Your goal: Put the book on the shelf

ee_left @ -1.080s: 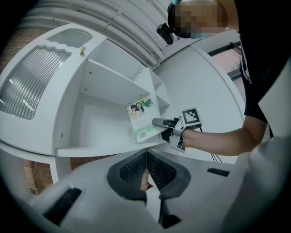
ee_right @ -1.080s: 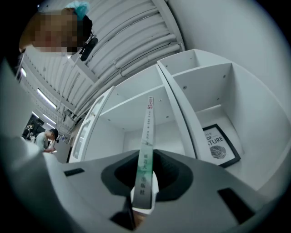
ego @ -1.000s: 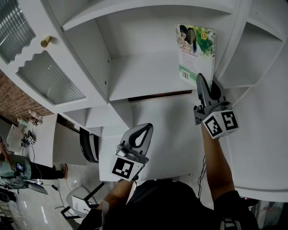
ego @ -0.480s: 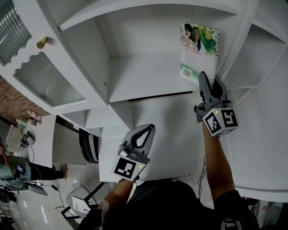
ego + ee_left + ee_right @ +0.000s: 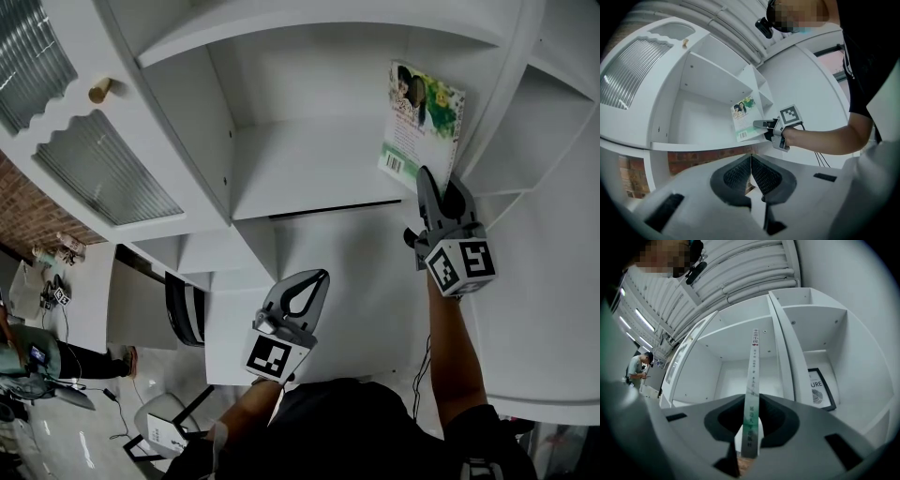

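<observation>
A thin paperback book with a green and white cover stands upright at the right end of the white shelf compartment, close to its right divider. My right gripper is shut on the book's near lower edge. In the right gripper view the book's spine runs up from between the jaws. In the left gripper view the book shows on the shelf board with the right gripper on it. My left gripper is shut and holds nothing, lower down and left of the shelf opening.
A glass cabinet door with a brass knob is at the left. A framed picture leans in the compartment to the right of the divider. A person stands far off at the left. Chairs stand on the floor below.
The right gripper has carried the book a little to the right and further into the compartment, and the book now tilts more. The left gripper drifted slightly right.
</observation>
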Tool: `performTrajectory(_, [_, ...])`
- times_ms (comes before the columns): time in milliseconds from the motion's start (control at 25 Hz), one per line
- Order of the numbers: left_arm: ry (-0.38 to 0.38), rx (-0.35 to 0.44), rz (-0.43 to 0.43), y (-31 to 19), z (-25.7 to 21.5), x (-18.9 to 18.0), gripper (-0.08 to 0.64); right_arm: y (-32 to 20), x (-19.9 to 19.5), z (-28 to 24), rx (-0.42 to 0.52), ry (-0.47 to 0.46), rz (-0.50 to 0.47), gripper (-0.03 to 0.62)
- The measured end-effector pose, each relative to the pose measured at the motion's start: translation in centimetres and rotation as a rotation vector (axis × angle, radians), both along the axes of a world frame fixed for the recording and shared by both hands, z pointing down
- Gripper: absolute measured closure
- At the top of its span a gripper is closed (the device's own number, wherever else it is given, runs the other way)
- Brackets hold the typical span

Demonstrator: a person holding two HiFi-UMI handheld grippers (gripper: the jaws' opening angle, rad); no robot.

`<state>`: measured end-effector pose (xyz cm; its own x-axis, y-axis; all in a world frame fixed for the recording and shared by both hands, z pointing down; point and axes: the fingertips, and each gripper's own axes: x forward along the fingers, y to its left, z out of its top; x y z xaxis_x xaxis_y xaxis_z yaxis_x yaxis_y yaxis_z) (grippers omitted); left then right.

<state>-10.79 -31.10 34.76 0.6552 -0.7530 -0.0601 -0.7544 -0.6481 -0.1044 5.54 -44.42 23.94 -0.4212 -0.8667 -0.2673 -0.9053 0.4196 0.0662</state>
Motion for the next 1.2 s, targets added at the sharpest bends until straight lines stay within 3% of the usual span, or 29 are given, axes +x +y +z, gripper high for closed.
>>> performTrajectory(120, [0.007,-0.005,-0.001,0.0,0.1,-0.2,0.541,-0.1,-0.3,0.7,-0.039,0.021,-0.005,0.517])
performTrajectory(360, [0.012,-0.003,0.004,0.3,0.1,-0.3,0.541,-1.0,-1.4,1.1,-0.069,-0.026,-0.017,0.518])
performTrajectory(1200, [0.011,-0.031,0.031,0.9,1.2,0.4,0.541,-3.6,0.0,2.0,-0.027,-0.087,0.265,0.517])
